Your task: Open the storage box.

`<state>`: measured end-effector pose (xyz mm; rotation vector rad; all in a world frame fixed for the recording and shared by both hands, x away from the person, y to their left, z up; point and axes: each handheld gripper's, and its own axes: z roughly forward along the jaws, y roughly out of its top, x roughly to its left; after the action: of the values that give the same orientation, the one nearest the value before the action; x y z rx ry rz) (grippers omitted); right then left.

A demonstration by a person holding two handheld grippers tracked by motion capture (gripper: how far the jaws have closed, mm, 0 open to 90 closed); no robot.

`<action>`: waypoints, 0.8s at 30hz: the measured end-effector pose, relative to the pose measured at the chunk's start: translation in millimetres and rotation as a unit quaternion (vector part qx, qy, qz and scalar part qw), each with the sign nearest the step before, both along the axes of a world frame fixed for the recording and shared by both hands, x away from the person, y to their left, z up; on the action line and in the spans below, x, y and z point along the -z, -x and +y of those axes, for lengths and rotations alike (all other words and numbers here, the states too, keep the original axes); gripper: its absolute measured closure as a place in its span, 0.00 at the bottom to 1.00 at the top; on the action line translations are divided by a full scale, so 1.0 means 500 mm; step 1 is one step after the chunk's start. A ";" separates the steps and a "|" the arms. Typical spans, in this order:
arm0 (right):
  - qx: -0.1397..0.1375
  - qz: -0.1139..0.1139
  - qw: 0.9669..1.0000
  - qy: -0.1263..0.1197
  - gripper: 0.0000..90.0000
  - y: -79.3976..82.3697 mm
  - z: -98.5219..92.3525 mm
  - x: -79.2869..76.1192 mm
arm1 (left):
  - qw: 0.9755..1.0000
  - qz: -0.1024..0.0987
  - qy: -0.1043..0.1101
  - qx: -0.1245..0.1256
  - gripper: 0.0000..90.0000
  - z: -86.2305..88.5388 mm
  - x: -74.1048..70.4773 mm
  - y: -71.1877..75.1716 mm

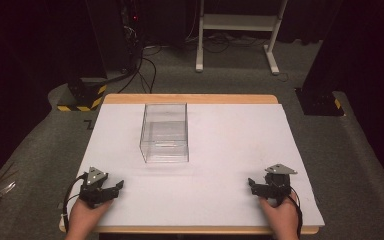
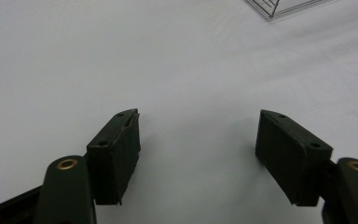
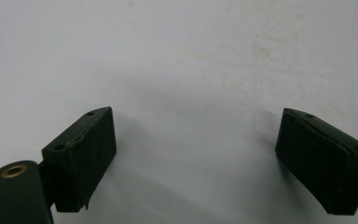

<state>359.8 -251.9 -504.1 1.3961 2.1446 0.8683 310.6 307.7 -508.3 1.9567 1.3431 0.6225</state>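
A clear plastic box stands on the white table sheet, left of centre and toward the far side; nothing shows inside it. My left gripper rests near the front left edge, held by a hand, and points right toward the table's middle. Its jaws stand wide open over bare sheet, with a corner of the clear box at the top right of the left gripper view. My right gripper lies near the front right edge and points left. It is open too, with only white sheet between the pads.
The table has a wooden rim along its far edge. Grey carpet surrounds it. A white desk frame stands behind, with cables and yellow-black striped stand bases on the floor at the back left.
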 end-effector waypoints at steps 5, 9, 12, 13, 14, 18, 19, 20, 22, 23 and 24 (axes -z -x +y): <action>-0.001 0.000 1.000 0.000 0.13 0.000 0.000 0.000 | 1.000 0.001 0.001 0.000 0.34 0.000 0.000 0.000; -0.001 0.001 1.000 -0.001 0.13 0.000 -0.001 0.000 | 1.000 0.001 0.001 0.000 0.34 0.001 0.000 -0.001; -0.001 0.000 1.000 -0.001 0.13 -0.001 -0.001 0.000 | 1.000 0.001 0.002 0.000 0.34 0.001 0.000 0.000; -0.001 0.001 1.000 -0.001 0.13 0.000 0.000 0.000 | 1.000 0.001 0.002 -0.001 0.34 0.001 0.000 0.000; -0.001 0.000 1.000 0.000 0.13 0.000 -0.001 0.000 | 1.000 0.000 0.000 -0.002 0.34 0.000 0.000 0.000; -0.001 0.000 1.000 0.000 0.13 0.000 0.000 0.000 | 1.000 -0.001 -0.002 -0.002 0.34 -0.001 -0.001 0.001; -0.001 0.000 1.000 0.000 0.13 0.000 -0.001 0.000 | 1.000 -0.002 -0.004 -0.001 0.35 -0.001 -0.001 0.001; -0.001 0.000 1.000 0.000 0.13 0.000 -0.001 0.000 | 1.000 -0.002 -0.004 0.001 0.36 -0.001 -0.002 0.002; -0.001 0.000 1.000 0.000 0.13 0.000 -0.001 0.000 | 1.000 -0.002 -0.005 0.006 0.39 -0.001 -0.003 0.004; -0.001 0.000 1.000 0.000 0.13 0.000 -0.001 0.000 | 1.000 -0.001 -0.004 0.008 0.41 -0.002 -0.004 0.004; -0.001 0.000 1.000 0.000 0.13 -0.001 0.000 0.000 | 1.000 0.001 -0.003 0.010 0.41 -0.002 -0.005 0.005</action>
<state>360.0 -252.2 -504.1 1.3952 2.1460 0.8690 308.2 306.6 -505.8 1.9739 1.3224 0.6171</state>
